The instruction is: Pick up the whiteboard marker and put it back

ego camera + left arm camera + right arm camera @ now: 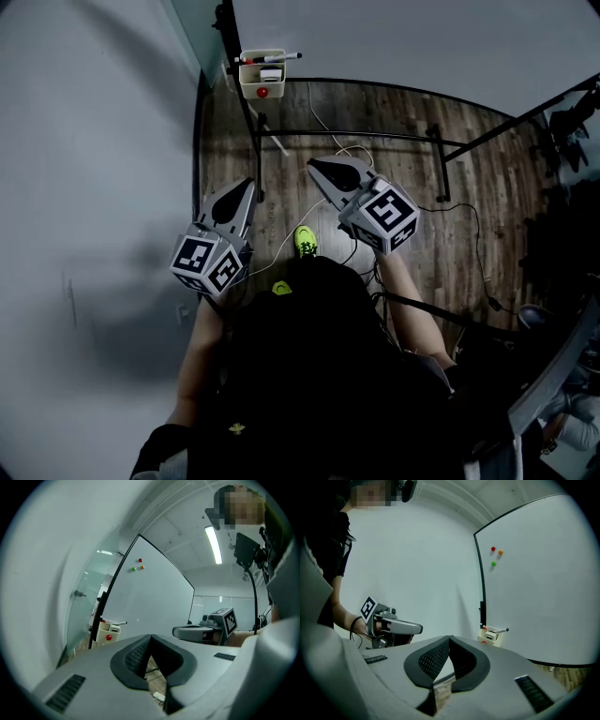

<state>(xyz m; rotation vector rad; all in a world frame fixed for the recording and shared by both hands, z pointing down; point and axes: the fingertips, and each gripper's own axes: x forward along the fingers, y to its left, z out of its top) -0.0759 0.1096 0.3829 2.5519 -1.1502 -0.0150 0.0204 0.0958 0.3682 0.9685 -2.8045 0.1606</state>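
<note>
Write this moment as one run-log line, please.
stage: before pick | left gripper: shut, empty | right gripper: shut, empty | whiteboard marker: across the holder by the whiteboard

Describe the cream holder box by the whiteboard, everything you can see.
The cream holder box looks plastic, open-topped and upright, with a round red spot on its front. It sits at the lower corner of the whiteboard, against its black frame. A whiteboard marker lies across its rim; a white block sits inside.
</note>
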